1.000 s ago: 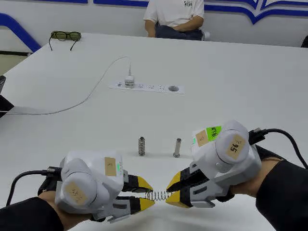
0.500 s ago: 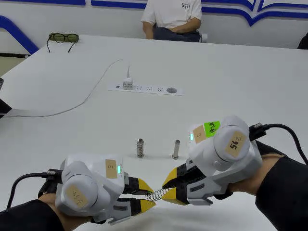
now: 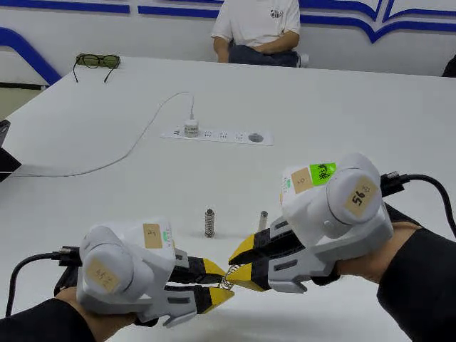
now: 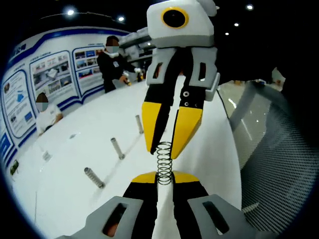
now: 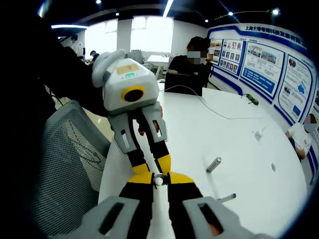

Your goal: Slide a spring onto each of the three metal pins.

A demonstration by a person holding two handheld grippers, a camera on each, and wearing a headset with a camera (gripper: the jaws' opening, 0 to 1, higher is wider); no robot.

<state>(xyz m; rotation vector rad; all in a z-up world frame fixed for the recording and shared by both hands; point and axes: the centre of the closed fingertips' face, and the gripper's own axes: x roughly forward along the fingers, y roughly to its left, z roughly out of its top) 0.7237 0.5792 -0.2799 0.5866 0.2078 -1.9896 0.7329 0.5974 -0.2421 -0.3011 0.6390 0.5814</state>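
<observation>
A small steel spring [image 3: 227, 275] hangs between both grippers just above the white table [image 3: 335, 121]. My left gripper [image 3: 216, 282] is shut on its near end, and my right gripper [image 3: 238, 261] is shut on its other end, from above and to the right. In the left gripper view the spring [image 4: 163, 162] runs from my own jaws up to the right gripper [image 4: 166, 143]. The right gripper view shows the spring [image 5: 159, 180] end-on. Behind the tips stand a pin wearing a spring [image 3: 209, 222] and a bare pin [image 3: 263, 219]. A further bare pin [image 4: 140, 124] stands beyond.
A white power strip [image 3: 217, 134] with a plugged cable [image 3: 135, 139] lies mid-table. Dark glasses [image 3: 97, 60] rest at the far left corner. A person [image 3: 260, 28] sits at the far side. A mesh chair [image 4: 279, 149] stands by the table's near edge.
My right gripper has lifted and shifted left, closer to the left gripper. The spring has tipped from level to slanting up toward the right jaws. The left gripper has hardly moved.
</observation>
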